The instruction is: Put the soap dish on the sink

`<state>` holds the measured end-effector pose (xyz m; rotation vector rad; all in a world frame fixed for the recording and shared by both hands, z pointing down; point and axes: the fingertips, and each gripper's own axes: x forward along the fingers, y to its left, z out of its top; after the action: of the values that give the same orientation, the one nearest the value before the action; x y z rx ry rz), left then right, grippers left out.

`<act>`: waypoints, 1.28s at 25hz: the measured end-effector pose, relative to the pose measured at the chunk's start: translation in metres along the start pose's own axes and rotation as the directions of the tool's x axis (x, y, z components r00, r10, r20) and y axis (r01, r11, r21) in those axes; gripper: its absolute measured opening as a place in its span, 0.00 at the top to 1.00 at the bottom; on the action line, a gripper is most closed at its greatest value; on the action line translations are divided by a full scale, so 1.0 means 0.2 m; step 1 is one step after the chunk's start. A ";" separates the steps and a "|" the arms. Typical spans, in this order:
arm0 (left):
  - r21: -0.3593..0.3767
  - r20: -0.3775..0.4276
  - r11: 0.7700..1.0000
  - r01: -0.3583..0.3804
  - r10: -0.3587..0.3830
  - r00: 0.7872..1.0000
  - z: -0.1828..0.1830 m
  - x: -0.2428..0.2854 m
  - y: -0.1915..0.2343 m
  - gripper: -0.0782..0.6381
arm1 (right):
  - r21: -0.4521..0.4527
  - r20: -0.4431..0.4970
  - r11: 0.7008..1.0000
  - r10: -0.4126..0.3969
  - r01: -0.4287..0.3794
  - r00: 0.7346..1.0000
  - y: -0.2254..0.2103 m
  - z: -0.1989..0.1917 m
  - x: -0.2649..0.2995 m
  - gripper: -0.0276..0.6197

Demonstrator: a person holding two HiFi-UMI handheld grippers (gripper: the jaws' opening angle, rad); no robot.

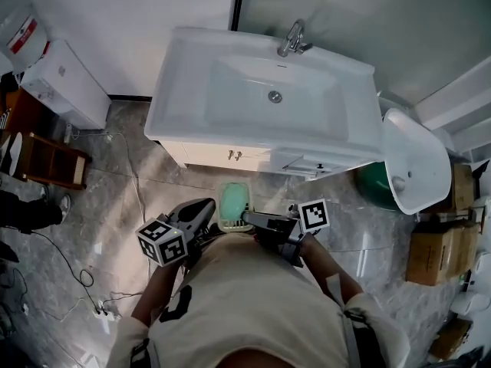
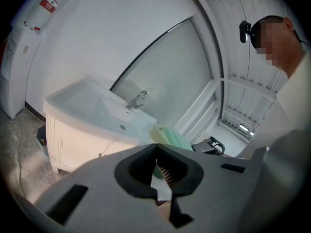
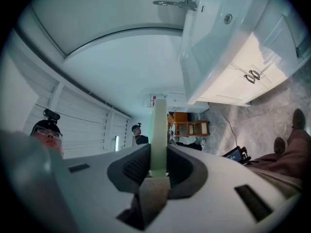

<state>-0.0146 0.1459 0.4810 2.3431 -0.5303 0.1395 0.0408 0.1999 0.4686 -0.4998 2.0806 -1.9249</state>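
Note:
The soap dish is pale green with a cream rim, and it hangs level in front of the white sink vanity, below the counter's height. My right gripper is shut on the dish's right rim. In the right gripper view that rim stands edge-on between the pads of the right gripper. My left gripper sits just left of the dish, apart from it. In the left gripper view the jaws of the left gripper meet with nothing between them, and the dish shows beyond.
A chrome faucet stands at the sink's back edge. A white tank and a wooden shelf are at the left. A loose white basin, a green tub and cardboard boxes crowd the right. Cables lie on the floor.

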 end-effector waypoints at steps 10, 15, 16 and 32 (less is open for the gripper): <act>0.035 -0.021 0.998 -0.057 0.058 0.998 0.18 0.21 0.09 0.86 | 0.037 -0.017 0.998 0.048 -0.047 0.999 -0.03 0.30 -0.02 0.82; 0.047 -0.031 0.996 -0.073 0.074 0.997 0.25 0.31 0.11 0.86 | 0.053 -0.018 0.996 0.067 -0.066 0.998 -0.03 0.43 -0.05 0.82; 0.049 -0.030 0.996 -0.076 0.078 0.997 0.26 0.33 0.11 0.86 | 0.052 -0.022 0.996 0.069 -0.067 0.997 -0.03 0.45 -0.06 0.82; 0.047 0.039 0.979 -0.198 0.197 0.980 0.43 0.60 0.15 0.86 | 0.052 -0.082 0.993 0.107 -0.102 0.991 -0.08 0.78 -0.21 0.82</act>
<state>0.0775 0.0284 0.4653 2.3415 -0.7853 0.2068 0.1461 0.0751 0.4688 -0.2979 2.0617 -1.9617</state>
